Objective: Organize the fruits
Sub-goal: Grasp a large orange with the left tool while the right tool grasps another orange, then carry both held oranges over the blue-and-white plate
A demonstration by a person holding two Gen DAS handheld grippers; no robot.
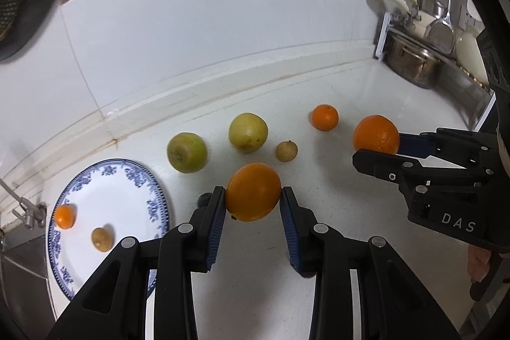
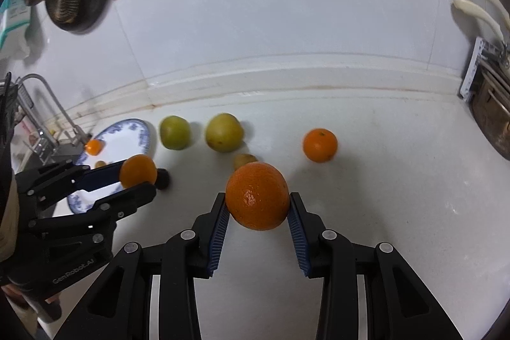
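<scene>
My left gripper (image 1: pixel 253 196) is shut on a smooth orange (image 1: pixel 253 191) held above the white counter; it also shows in the right wrist view (image 2: pixel 138 171). My right gripper (image 2: pixel 257 203) is shut on a larger dimpled orange (image 2: pixel 257 196), seen at the right of the left wrist view (image 1: pixel 376 134). A blue-patterned plate (image 1: pixel 127 190) at the left holds a small tangerine (image 1: pixel 64 216) and a small brown fruit (image 1: pixel 102 239). Loose on the counter lie two green-yellow apples (image 1: pixel 187 152) (image 1: pixel 248 132), a small brown fruit (image 1: pixel 286 151) and a tangerine (image 1: pixel 324 117).
A small dark object (image 2: pixel 162 178) lies beside the plate. A sink with a faucet (image 2: pixel 47 104) is at the left. A steel pot (image 1: pixel 411 59) and hanging utensils stand at the right. A tiled wall rises behind the counter.
</scene>
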